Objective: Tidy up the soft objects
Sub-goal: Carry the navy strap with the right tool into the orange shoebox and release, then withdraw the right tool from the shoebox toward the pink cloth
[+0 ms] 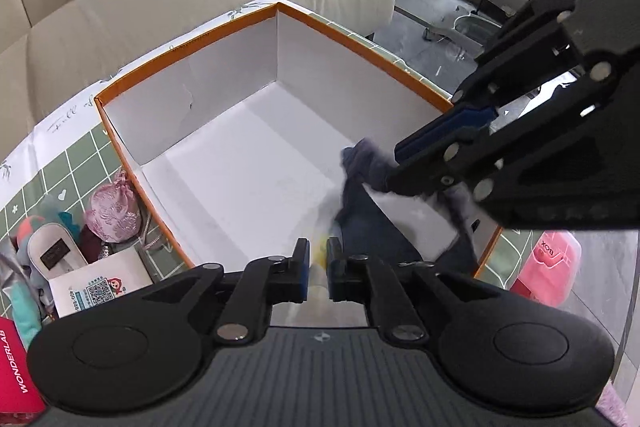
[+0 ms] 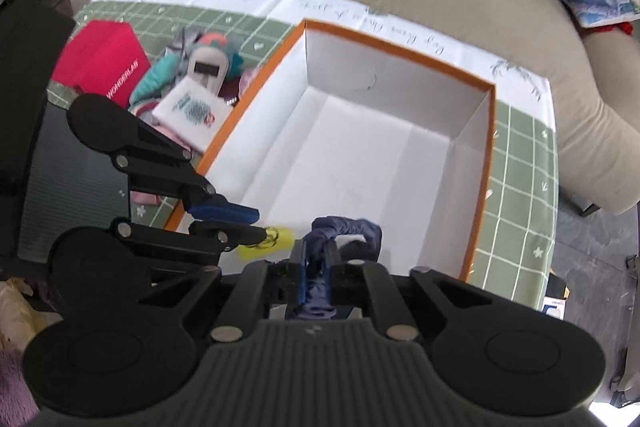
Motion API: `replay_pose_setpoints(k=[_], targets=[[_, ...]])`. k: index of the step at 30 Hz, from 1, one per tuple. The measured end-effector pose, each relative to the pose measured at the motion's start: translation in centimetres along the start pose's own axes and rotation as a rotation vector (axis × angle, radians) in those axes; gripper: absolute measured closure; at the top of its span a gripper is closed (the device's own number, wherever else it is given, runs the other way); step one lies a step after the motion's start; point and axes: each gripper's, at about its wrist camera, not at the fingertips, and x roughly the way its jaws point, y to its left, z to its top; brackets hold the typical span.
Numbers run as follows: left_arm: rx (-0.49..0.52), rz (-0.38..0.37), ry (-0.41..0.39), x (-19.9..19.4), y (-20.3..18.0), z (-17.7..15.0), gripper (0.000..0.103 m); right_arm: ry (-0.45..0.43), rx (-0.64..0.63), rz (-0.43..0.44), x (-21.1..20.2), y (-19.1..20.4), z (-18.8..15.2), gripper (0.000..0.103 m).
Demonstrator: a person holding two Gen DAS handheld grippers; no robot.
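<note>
An open white box with an orange rim (image 1: 192, 43) (image 2: 400, 43) stands on a green checked tablecloth (image 2: 520, 163). A navy cloth (image 1: 360, 163) (image 2: 348, 227) hangs over the box's near corner, partly inside. My right gripper (image 2: 316, 247) (image 1: 392, 165) is shut on a bunched fold of it. A yellow printed piece (image 2: 276, 239) lies by the cloth at the box floor. My left gripper (image 1: 317, 255) (image 2: 258, 225) hovers just above that piece, jaws slightly apart and pressing on nothing. The yellow shows blurred through their gap.
Left of the box lies a pile: a pink satin pouch (image 1: 112, 211), a grey slipper (image 1: 52, 251), a white printed carton (image 1: 100, 287), teal fabrics and a red WONDERLAB box (image 2: 100, 63). A beige sofa (image 1: 160, 7) stands behind, a pink tub (image 1: 548, 267) on the floor.
</note>
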Motion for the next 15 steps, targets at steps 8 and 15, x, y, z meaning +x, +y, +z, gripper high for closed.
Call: replay_pose_setpoints(k=[8,15], targets=[[-0.005,0.013,-0.031,-2.0,0.7,-0.4,0.071,0.007,-0.002,-0.031,-0.1,1.2,0.1,0.072],[-0.023,0.020,-0.111,-5.8,1.4,-1.0,0.069,-0.064,0.014,-0.078,-2.8,2.5,0.2,0.061]])
